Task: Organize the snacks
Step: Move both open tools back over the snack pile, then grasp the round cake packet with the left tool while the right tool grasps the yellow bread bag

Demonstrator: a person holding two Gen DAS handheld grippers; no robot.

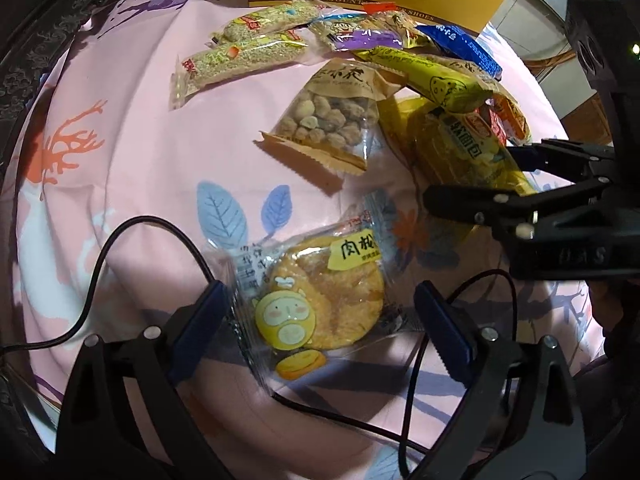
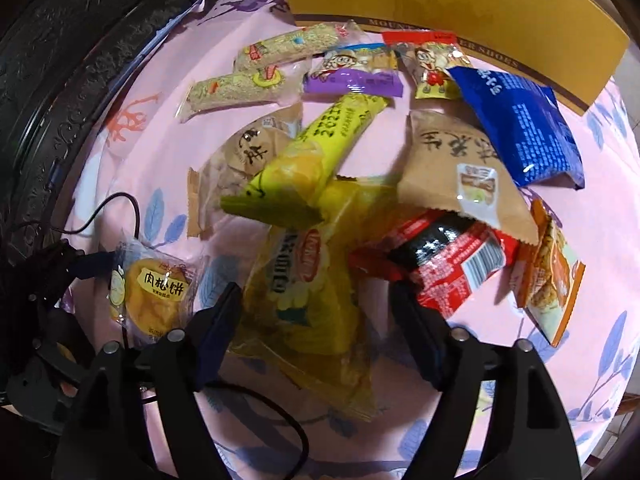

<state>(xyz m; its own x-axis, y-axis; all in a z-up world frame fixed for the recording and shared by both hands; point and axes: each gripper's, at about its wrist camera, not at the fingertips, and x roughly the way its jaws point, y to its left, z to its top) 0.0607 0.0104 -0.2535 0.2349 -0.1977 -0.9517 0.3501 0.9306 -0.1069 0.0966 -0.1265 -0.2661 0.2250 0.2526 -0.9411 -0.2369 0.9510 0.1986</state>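
Note:
Several snack packs lie on a pink patterned cloth [image 1: 120, 168]. My left gripper [image 1: 320, 316] is open, its jaws either side of a clear-wrapped round pork-floss cake [image 1: 320, 300], which also shows in the right wrist view [image 2: 154, 292]. My right gripper [image 2: 316, 316] is open around a yellow soft-bread pack [image 2: 308, 292]; it shows in the left wrist view [image 1: 480, 176] over the same pack [image 1: 460, 148]. A kraft nut bag [image 1: 328, 124] lies in the middle.
A yellow shoe-box lid [image 2: 460, 4] lies at the far edge. Sesame bars [image 2: 248, 88], a purple pack [image 2: 356, 76], a blue pack [image 2: 524, 128], a kraft bag [image 2: 460, 168], a red pack [image 2: 448, 264] and an orange pack [image 2: 552, 272] lie around. Black cables [image 1: 120, 248] cross the cloth.

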